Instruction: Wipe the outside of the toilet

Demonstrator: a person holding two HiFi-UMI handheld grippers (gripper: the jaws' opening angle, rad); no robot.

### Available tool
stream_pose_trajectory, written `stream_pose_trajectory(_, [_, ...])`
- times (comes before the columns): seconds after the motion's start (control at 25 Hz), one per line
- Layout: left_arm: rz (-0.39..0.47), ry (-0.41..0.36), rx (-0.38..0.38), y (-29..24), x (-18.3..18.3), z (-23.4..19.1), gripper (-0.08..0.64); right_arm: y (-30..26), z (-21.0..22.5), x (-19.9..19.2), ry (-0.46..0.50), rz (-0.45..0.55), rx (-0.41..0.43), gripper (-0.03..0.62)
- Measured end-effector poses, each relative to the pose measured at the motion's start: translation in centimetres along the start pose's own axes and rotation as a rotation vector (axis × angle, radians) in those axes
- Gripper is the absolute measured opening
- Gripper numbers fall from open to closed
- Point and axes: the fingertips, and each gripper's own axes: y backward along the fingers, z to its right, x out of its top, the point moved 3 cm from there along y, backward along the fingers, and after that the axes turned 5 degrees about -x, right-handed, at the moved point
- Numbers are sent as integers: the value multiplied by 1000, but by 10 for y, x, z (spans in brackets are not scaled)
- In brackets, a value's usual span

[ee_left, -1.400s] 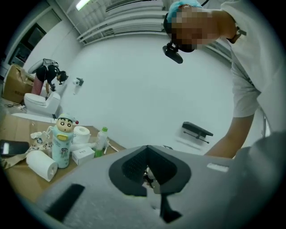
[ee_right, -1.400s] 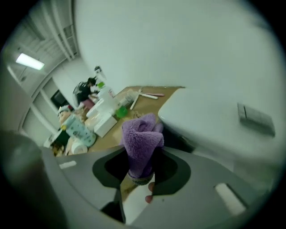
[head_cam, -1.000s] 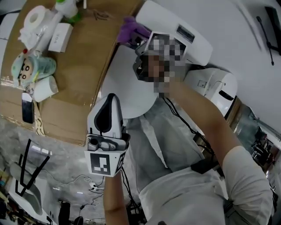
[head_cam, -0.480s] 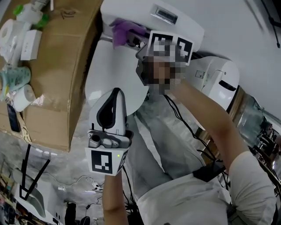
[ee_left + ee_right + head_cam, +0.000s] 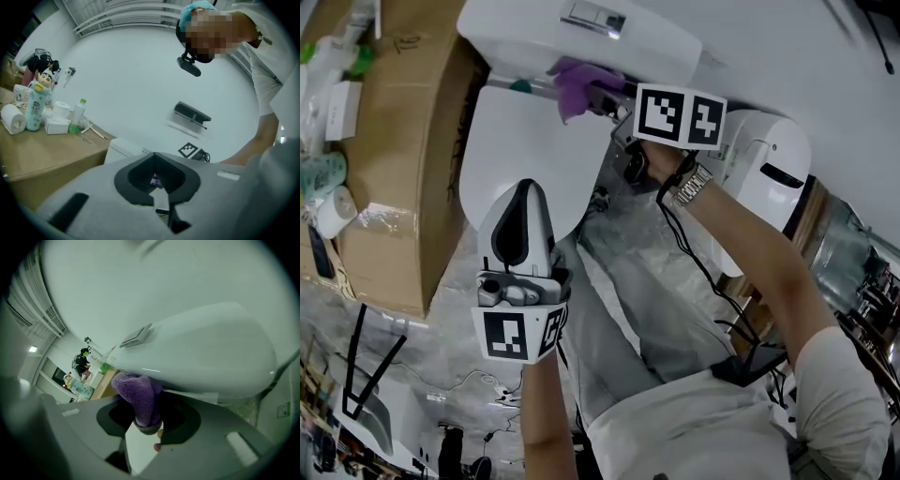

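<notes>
The right gripper (image 5: 607,97) has its fingers clamped on a purple cloth (image 5: 575,81). The cloth is pressed to the toilet (image 5: 534,131) at the lid's back edge, just under the tank (image 5: 581,37). The left gripper (image 5: 525,197) hovers over the lid's front edge, fingers together and empty.

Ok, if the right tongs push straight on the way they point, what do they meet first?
The tank. The right tongs are shut on the cloth, whose tip seems to sit against the tank's lower front; depth is unclear, so contact isn't certain.
</notes>
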Motion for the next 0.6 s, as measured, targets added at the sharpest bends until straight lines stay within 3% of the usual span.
stream_pose_trajectory(0.36, [-17,-21,-12,-17,-11,31,5,36,69,-18,8,-53,-41,147])
stream_pose_trajectory(0.6, [-26,5,5,-13,-25,19,6,47,102,-28,13,-33,-101,147])
